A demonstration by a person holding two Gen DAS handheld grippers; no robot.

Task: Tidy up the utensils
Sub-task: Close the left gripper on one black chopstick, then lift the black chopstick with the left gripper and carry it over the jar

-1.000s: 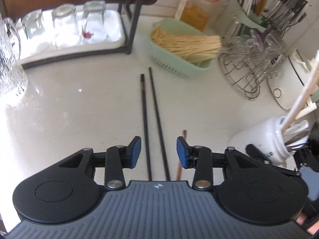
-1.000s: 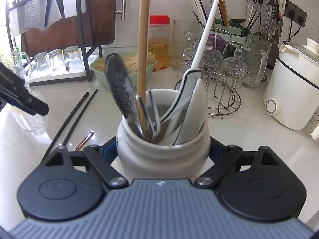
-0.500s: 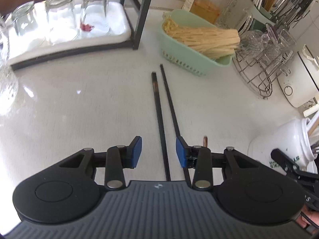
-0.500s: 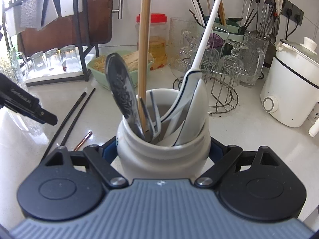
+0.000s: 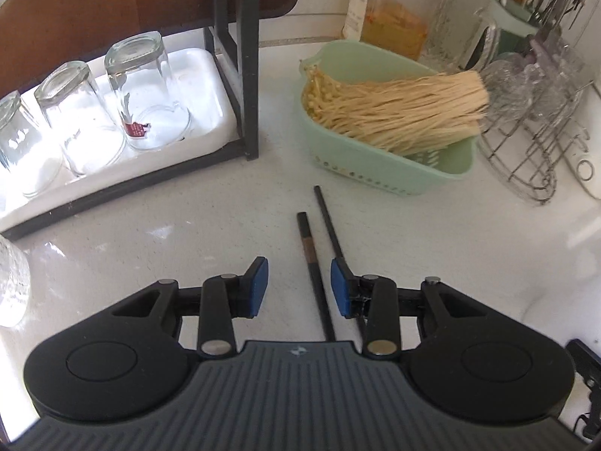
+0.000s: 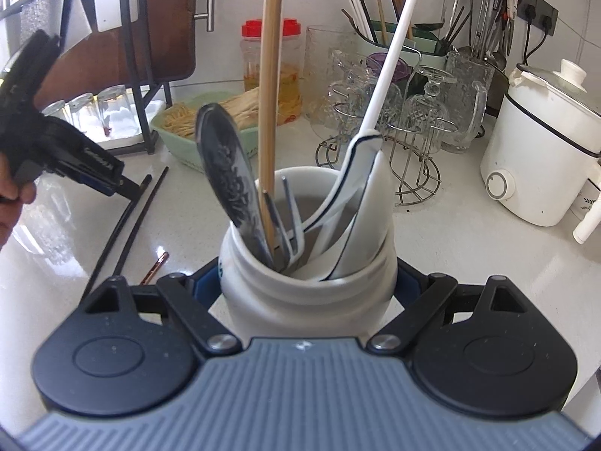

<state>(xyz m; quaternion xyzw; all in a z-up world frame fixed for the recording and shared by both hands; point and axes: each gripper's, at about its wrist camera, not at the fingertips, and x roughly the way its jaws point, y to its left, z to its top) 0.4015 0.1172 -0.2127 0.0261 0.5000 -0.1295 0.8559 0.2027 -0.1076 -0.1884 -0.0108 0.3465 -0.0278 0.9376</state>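
Note:
Two black chopsticks [image 5: 310, 255] lie side by side on the white counter. My left gripper [image 5: 299, 287] is open low over them, near their far ends. One stick runs between the blue pads [image 5: 259, 285]; the other passes by the right pad. In the right wrist view the left gripper [image 6: 124, 186] tips down onto the same chopsticks [image 6: 127, 221], and a copper-coloured stick [image 6: 154, 267] lies nearby. My right gripper [image 6: 308, 282] is shut on a white ceramic jar [image 6: 308, 300]. The jar holds a patterned spoon [image 6: 221, 165], wooden chopsticks [image 6: 271, 94], a white chopstick [image 6: 390, 56], white spoons and a fork.
A green basket [image 5: 394, 176] of pale strands sits just beyond the chopsticks. Upturned glasses [image 5: 139, 90] stand on a white tray inside a black rack [image 5: 248, 75]. A wire glass stand [image 6: 413, 139], a red-lidded jar [image 6: 272, 60] and a white cooker [image 6: 541, 158] line the back right.
My left gripper has slid forward along the black chopsticks toward their far ends and dropped closer to the counter. The right gripper and the jar have stayed put.

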